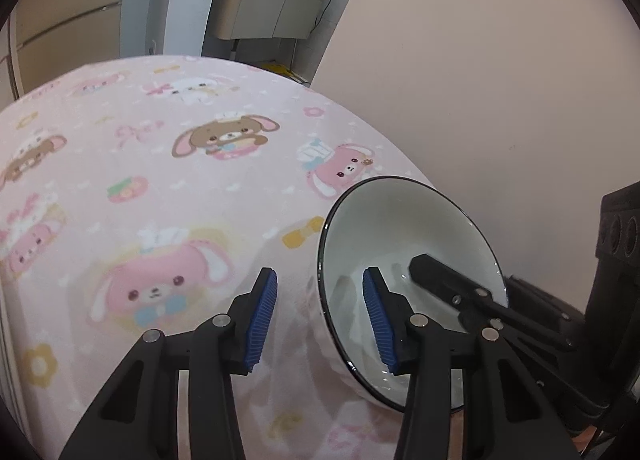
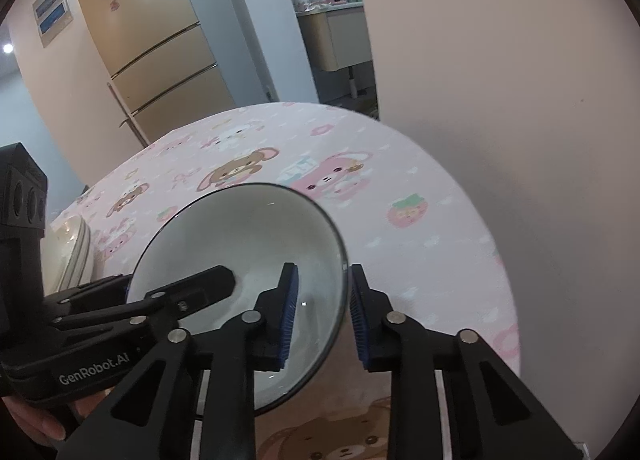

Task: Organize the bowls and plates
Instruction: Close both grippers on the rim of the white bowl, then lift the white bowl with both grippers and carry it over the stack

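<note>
At lower right of the left wrist view, we see a white, dark-rimmed bowl (image 1: 400,244), empty, on the pink cartoon-print cloth (image 1: 160,180). Stacked cream plates (image 2: 74,248) sit half-hidden at the right view's left edge. Both the left gripper (image 1: 320,320) and right gripper (image 2: 322,316) straddle the bowl's rim, jaws partly open, pads not visibly pressing.

The bowl (image 1: 404,244) is white inside with a thin black rim; under it a pink tablecloth (image 1: 168,180) carries cartoon bunnies, brown bears and strawberries; beside the bowl, black gripper fingers wear ribbed blue pads (image 2: 289,312)
</note>
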A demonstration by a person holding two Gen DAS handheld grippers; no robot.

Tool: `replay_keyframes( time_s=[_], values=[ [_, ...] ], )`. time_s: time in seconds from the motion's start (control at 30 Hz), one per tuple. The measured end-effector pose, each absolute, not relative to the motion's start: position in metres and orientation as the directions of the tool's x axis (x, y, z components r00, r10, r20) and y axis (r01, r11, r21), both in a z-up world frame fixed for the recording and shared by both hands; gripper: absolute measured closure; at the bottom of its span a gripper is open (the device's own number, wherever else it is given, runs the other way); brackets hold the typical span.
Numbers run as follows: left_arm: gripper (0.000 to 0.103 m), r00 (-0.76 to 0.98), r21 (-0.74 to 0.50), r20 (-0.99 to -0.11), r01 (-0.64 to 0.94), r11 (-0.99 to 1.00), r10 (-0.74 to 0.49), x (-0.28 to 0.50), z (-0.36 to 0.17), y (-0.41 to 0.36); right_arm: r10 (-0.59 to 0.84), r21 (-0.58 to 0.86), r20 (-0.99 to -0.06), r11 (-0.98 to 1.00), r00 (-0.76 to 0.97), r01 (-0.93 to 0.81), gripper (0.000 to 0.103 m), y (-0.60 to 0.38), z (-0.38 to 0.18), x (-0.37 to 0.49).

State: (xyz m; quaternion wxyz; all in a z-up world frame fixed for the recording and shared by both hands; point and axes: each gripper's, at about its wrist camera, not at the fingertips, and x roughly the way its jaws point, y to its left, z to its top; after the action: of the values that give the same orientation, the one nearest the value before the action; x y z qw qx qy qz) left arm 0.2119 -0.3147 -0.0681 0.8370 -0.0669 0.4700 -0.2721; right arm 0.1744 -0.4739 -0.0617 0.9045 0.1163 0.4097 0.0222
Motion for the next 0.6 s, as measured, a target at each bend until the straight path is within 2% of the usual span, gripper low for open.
replay_keyframes(
  time_s=[0.07,0.17,0.33,0.5,0.6],
  values=[
    [0.056,0.399,-0.382,-0.75,0.388,0.838,-0.527,0.212,-0.07,-0.316,0.133,0.232,-0.74,0.971,0.659,0.064,0.082,-0.474,-0.062,0.175],
    [0.075,0.391,-0.377,-0.754,0.399,0.836,-0.527,0.211,-0.071,-0.321,0.119,0.218,-0.74,0.973,0.662,0.069,0.089,-0.473,-0.061,0.174],
    [0.076,0.416,-0.354,-0.762,0.374,0.857,-0.496,0.208,-0.07,-0.326,0.103,0.205,-0.738,0.976,0.667,0.076,0.09,-0.471,-0.061,0.171],
    [0.083,0.437,-0.346,-0.761,0.35,0.87,-0.479,0.204,-0.066,-0.321,0.099,0.209,-0.736,0.974,0.67,0.086,0.09,-0.472,-0.061,0.166],
    [0.083,0.448,-0.325,-0.764,0.356,0.876,-0.465,0.201,-0.064,-0.32,0.102,0.216,-0.737,0.972,0.668,0.089,0.09,-0.471,-0.061,0.165]
  ],
)
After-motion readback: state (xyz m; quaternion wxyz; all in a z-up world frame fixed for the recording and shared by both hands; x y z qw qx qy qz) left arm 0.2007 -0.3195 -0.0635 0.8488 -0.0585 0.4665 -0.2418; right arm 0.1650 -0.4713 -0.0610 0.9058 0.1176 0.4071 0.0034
